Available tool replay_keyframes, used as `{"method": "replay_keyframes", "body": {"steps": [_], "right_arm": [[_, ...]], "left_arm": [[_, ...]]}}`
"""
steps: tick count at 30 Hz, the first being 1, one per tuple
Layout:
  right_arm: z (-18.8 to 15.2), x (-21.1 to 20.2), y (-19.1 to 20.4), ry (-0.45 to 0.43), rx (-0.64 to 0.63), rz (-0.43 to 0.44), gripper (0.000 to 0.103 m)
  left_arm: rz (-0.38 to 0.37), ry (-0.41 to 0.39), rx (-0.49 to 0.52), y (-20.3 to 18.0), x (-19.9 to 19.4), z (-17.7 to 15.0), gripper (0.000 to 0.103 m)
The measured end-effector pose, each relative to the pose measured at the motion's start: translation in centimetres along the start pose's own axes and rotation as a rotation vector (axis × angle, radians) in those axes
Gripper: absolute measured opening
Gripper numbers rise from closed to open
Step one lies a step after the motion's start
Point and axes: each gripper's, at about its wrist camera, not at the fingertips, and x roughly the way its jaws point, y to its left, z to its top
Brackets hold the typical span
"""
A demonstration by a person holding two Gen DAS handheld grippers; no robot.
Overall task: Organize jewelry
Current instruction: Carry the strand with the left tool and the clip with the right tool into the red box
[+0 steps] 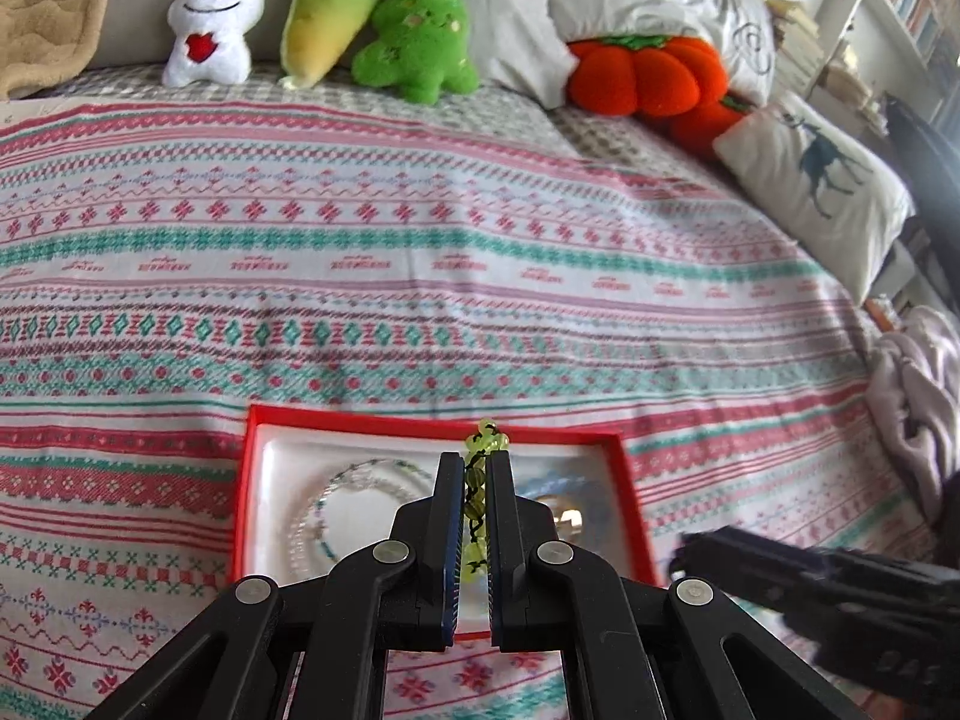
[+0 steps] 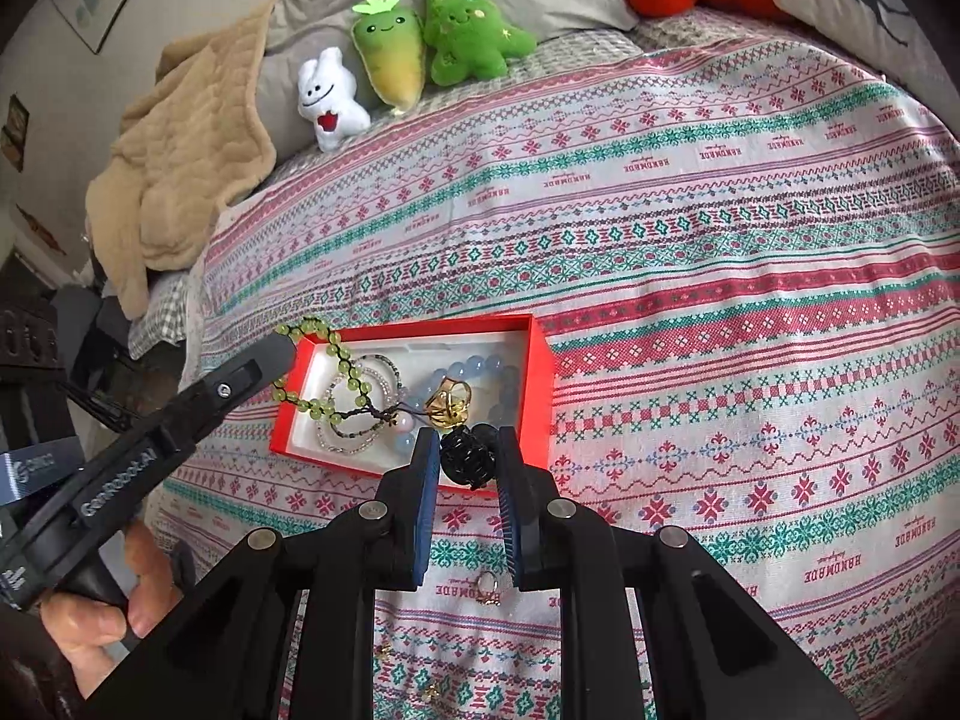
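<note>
Already inside red box: bracelets, gold ring.

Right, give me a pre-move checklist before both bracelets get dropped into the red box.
1. Left gripper clamped on the green bead bracelet: ok.
2. Right gripper clamped on the black bead bracelet: ok.
3. Red box open, no lid on it: ok.
4. Green bracelet hanging fully over the box: not ok, part of the loop hangs outside the left wall.
5. Black bracelet fully over the box: cannot tell.
6. All jewelry off the bedspread: not ok, a ring lies there.
</note>
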Motion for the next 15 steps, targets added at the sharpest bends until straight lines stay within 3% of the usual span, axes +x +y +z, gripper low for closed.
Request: {"method": "replay_keyframes", "body": {"steps": [7, 9, 11, 13, 15], "right_arm": [[0.6, 1.2, 0.0, 0.013, 0.021, 0.008, 0.02], [0.8, 1.6, 0.4, 0.015, 0.02, 0.012, 0.02], [0.8, 1.9, 0.9, 0.017, 0.019, 0.016, 0.02], [0.9, 2.3, 1.5, 0.02, 0.015, 0.02, 0.02], [0.9, 2.6, 2.1, 0.022, 0.006, 0.018, 0.02]], "left_arm": [[0.11, 0.074, -0.01, 2.5, 1.9, -0.8, 0.003], [0.126, 0.083, 0.005, 2.3, 1.6, -1.0, 0.012], [0.136, 0.077, 0.022, 2.1, 1.0, -1.0, 0.034], [0.151, 0.075, 0.04, 1.9, 0.4, -1.3, 0.043], [0.175, 0.09, 0.048, 2.1, -0.1, -1.7, 0.043]]}}
